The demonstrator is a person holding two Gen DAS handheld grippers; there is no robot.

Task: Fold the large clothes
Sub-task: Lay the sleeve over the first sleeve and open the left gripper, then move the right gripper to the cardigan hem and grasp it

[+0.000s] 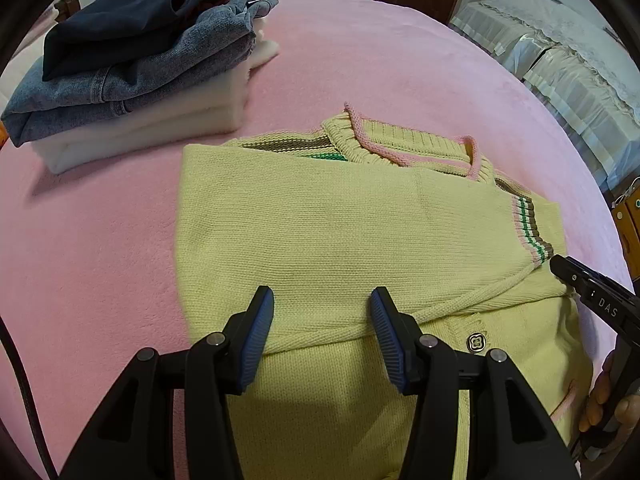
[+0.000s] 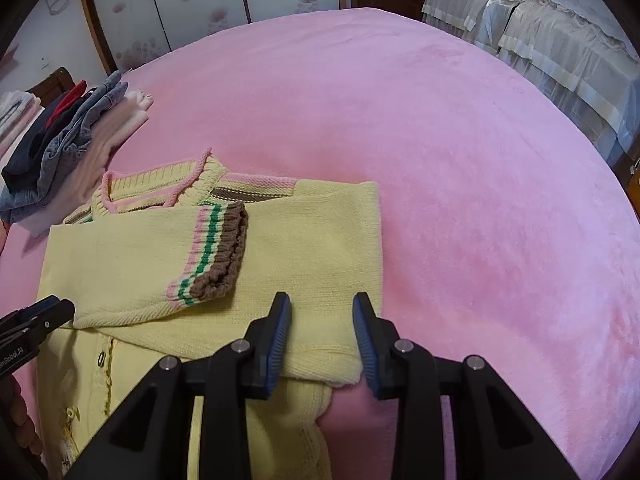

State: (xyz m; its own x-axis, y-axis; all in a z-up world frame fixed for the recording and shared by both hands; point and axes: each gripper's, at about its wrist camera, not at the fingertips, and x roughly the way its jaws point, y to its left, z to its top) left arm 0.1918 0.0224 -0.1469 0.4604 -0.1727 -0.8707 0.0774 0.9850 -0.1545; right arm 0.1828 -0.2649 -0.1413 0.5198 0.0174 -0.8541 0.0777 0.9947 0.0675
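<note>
Left wrist view: left gripper point(image 1: 322, 300) hangs released over sweater point(image 1: 320, 232) mid-frame; right gripper point(image 2: 322, 306) likewise unclenched, grasping nothing.

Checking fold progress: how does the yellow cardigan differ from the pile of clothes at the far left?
The yellow cardigan is one garment, spread with sleeves folded across; the pile stacks several finished pieces. The cardigan is striped knit; the pile holds navy, denim and white. Both lie on the pink blanket.
</note>
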